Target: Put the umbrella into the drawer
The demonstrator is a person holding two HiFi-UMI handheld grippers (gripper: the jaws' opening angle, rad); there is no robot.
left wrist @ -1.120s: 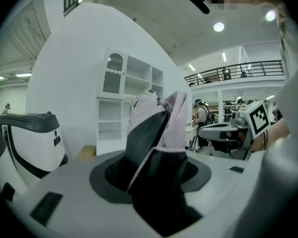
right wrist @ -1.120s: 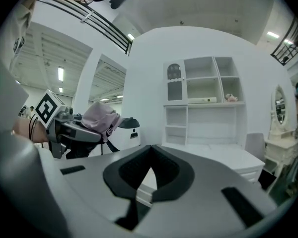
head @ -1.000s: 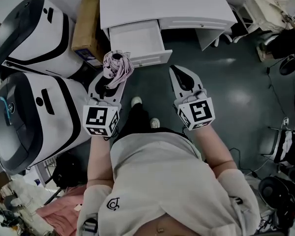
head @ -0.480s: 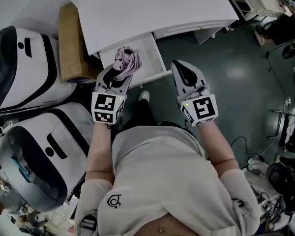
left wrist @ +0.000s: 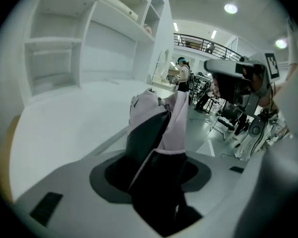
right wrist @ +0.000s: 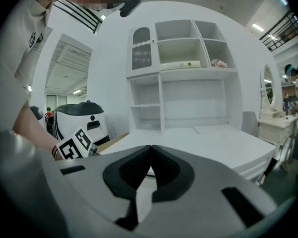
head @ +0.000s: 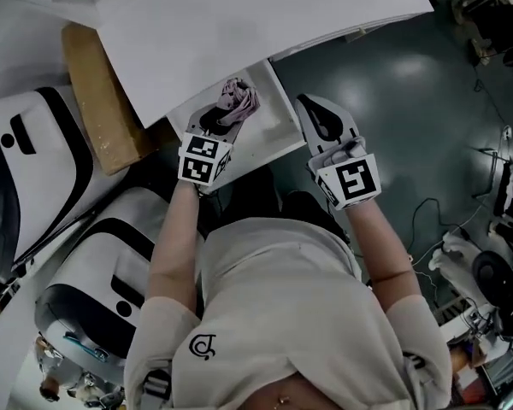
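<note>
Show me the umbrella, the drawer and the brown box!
umbrella (head: 237, 101), head view, its pink folded cloth.
drawer (head: 275, 120), head view, its bare white inside.
brown box (head: 98, 109), head view, its top face.

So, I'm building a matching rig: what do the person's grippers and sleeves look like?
The left gripper and right gripper have pale grey moulded bodies with black pads lining the jaws. Each has a cube of black-and-white square markers at its rear. The person wears a light short-sleeved top.
</note>
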